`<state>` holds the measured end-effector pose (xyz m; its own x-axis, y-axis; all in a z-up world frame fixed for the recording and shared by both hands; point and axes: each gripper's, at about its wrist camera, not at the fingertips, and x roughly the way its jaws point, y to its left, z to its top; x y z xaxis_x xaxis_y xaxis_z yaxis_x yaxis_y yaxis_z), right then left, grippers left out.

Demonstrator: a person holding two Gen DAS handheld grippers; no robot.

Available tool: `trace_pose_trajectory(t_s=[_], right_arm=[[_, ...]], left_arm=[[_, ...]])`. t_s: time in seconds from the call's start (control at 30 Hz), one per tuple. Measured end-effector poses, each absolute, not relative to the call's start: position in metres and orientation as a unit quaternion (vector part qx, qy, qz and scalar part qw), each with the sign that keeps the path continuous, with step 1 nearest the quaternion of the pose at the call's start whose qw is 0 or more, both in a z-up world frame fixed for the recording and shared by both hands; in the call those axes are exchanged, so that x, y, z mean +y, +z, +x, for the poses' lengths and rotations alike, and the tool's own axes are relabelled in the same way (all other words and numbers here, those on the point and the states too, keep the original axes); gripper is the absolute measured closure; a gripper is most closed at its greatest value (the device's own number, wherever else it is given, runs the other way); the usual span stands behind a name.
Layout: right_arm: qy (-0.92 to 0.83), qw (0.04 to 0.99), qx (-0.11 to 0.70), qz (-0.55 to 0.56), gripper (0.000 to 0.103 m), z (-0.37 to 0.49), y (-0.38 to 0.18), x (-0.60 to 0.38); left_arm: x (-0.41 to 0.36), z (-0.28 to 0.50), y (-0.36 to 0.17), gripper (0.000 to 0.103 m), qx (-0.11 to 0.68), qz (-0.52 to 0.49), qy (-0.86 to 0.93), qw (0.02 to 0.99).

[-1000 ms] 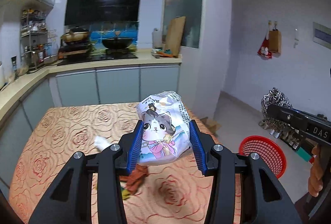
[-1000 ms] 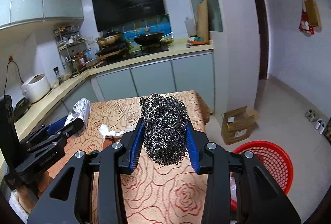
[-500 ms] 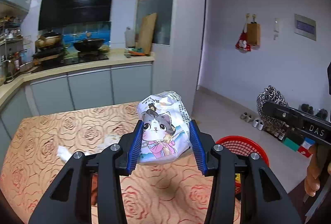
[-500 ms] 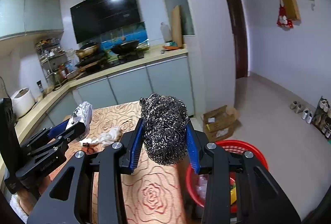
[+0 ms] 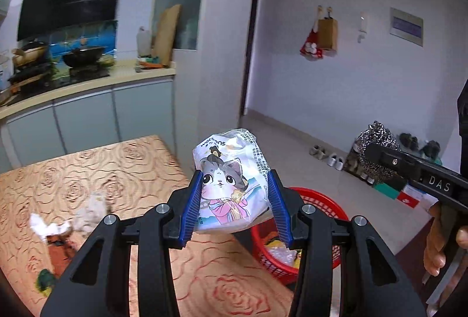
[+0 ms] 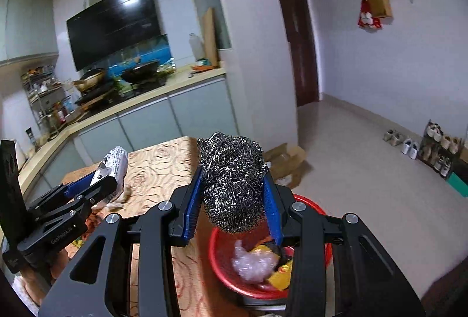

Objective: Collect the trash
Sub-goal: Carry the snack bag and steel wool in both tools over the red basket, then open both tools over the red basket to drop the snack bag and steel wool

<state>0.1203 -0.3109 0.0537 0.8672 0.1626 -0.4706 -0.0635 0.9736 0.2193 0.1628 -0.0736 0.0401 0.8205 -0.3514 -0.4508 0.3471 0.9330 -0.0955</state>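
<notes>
My left gripper (image 5: pixel 235 201) is shut on a white plastic packet with a cartoon cat (image 5: pixel 231 185), held over the table's right edge. My right gripper (image 6: pixel 232 200) is shut on a steel wool scourer (image 6: pixel 232 179), which hangs above the red basket (image 6: pixel 225 273). The basket stands on the floor beside the table and holds crumpled plastic and yellow scraps. In the left wrist view the basket (image 5: pixel 316 200) shows just past the packet, and the right gripper with the scourer (image 5: pixel 377 144) is at the far right. The right wrist view has the left gripper and its packet (image 6: pixel 115 164) at the left.
The table (image 5: pixel 117 167) with a rose-patterned cloth still carries crumpled tissue (image 5: pixel 87 208), a brown scrap and a green bit at its left. A cardboard box (image 6: pixel 285 159) sits on the floor beyond the basket. Shoes line the right wall. Kitchen counter and stove are behind.
Both grippers have swung to the right with their loads, from over the table towards the red basket. The basket now lies under the scourer and close beyond the packet.
</notes>
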Motion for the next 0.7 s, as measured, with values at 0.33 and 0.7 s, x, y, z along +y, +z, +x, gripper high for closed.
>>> trace_pose_trajectory(t_s=[0.33, 0.7], right_arm=[[0.020, 0.956, 0.272, 0.105, 0.065, 0.128, 0.032, -0.337], [0.005, 0.941, 0.323, 0.099, 0.065, 0.145, -0.006, -0.352]], left_arm=[[-0.127, 0.186, 0.013, 0.060, 0.274, 0.018, -0.227, 0.934], [-0.163, 0.219, -0.039, 0.060, 0.353, 0.017, -0.270, 0.895]])
